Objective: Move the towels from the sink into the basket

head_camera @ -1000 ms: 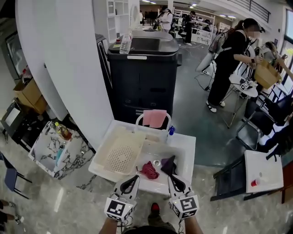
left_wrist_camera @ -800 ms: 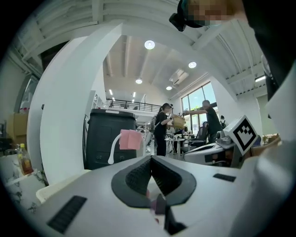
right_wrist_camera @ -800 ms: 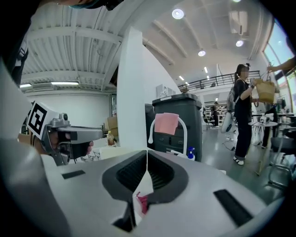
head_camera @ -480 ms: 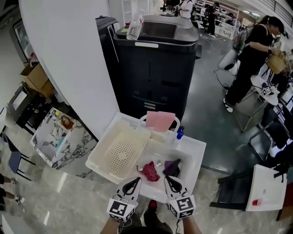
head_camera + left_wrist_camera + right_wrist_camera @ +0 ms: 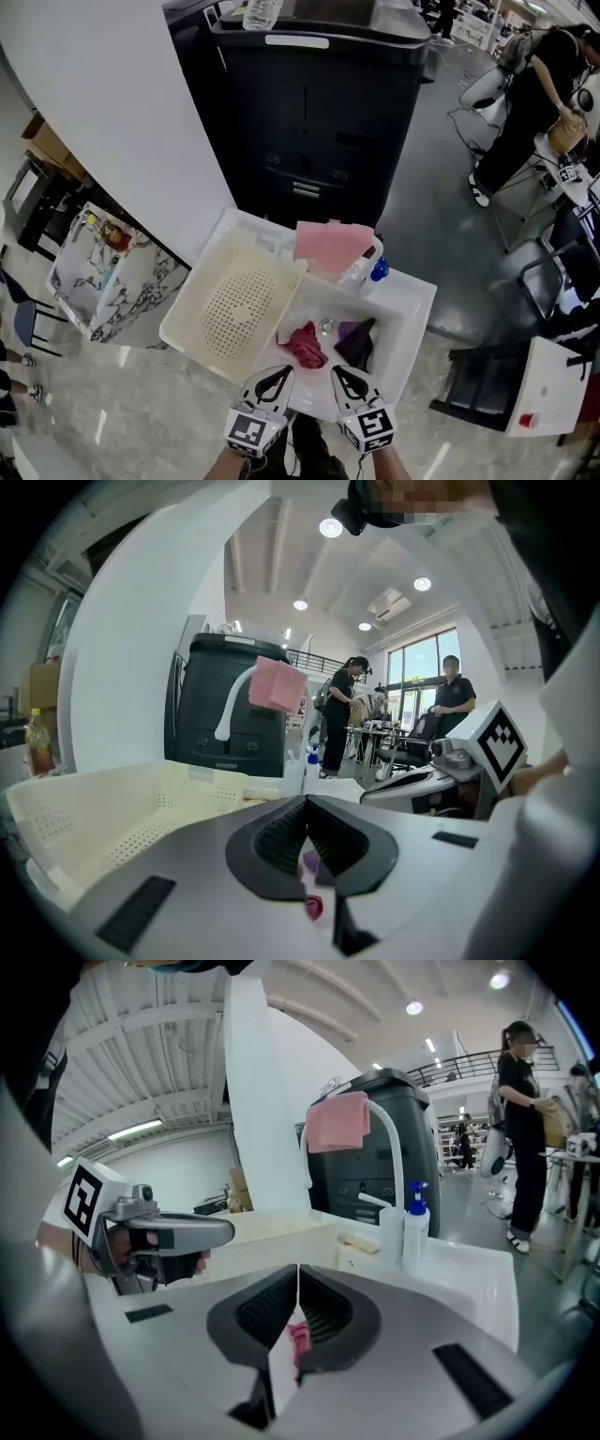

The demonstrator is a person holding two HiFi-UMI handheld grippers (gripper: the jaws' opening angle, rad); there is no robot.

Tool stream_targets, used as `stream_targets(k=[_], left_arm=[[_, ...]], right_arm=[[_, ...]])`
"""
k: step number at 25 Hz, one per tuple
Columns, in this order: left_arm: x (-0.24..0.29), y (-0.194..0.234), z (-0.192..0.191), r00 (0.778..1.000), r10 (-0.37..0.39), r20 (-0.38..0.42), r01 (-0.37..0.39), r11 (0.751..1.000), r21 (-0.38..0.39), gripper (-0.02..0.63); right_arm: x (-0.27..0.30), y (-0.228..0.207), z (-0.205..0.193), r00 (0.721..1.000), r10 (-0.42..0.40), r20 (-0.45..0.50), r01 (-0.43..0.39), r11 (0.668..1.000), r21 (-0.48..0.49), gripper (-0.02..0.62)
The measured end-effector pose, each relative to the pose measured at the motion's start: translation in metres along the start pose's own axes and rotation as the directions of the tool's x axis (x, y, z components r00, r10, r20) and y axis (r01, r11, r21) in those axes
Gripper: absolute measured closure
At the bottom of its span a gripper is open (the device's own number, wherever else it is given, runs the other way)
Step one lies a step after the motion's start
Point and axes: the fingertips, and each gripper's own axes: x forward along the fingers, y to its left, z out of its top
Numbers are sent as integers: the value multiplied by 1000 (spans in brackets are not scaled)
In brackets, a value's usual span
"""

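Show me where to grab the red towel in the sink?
Pinch the raised, crumpled hump in the middle of the red towel, coming straight down from above. It lies bunched on the floor of the sink, so no flat edge offers itself. The left hand-held gripper looks nearest; its jaws are shut and would need opening first.

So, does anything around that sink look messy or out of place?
Only small things. A pink cloth hangs draped over the tap, and a red towel and a purple towel lie crumpled in the sink. The basket beside them is empty. Nothing looks spilled or broken.
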Motion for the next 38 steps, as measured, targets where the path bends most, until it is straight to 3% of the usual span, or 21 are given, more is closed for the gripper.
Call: stream_targets(k=[10, 19, 21, 23, 38], left_arm=[[23, 8, -59, 994, 1, -106, -6, 999, -46, 600], [22, 15, -64, 992, 25, -127, -32, 998, -51, 600], [19, 13, -64, 991, 24, -132, -30, 998, -49, 600], [17, 10, -66, 990, 21, -136, -27, 998, -48, 600], [-1, -4, -73, 988, 4, -152, -10, 999, -42, 600]], right_arm=[[40, -6, -65, 989, 83, -125, -78, 996, 48, 565], [86, -8, -94, 962, 173, -212, -176, 984, 8, 563], [97, -8, -103, 950, 195, -246, -199, 980, 9, 548], [109, -7, -115, 932, 225, -285, -226, 974, 28, 456], [167, -7, -199, 817, 225, -531, -253, 967, 21, 402]])
